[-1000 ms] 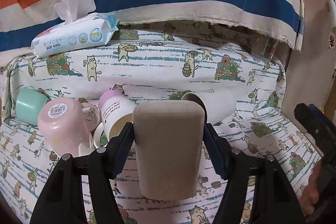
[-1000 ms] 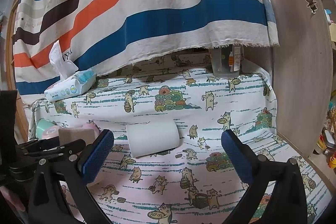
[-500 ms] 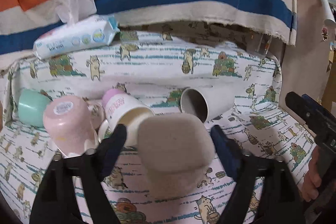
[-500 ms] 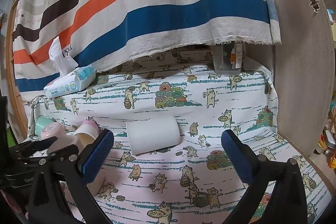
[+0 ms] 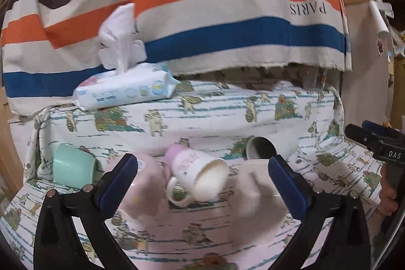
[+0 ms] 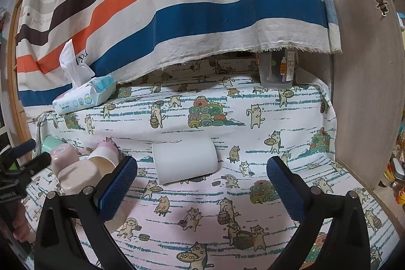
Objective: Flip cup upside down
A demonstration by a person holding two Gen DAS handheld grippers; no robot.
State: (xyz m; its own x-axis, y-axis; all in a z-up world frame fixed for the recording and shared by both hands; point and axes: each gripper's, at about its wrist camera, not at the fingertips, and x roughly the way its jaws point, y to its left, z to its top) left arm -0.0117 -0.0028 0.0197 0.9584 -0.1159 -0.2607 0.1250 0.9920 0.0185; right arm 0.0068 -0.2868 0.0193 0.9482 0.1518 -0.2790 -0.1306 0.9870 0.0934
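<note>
Now both tools gape empty, left tool (image 5: 202, 181) and right tool (image 6: 202, 181), and the beige cup (image 6: 76, 175) at lower left, mouth-down, might topple onto the crowding mugs.

The left gripper (image 5: 202, 184), previously clamped on the beige cup (image 6: 76, 177), now stands open and empty. The cup rests upside down on the cloth.
</note>
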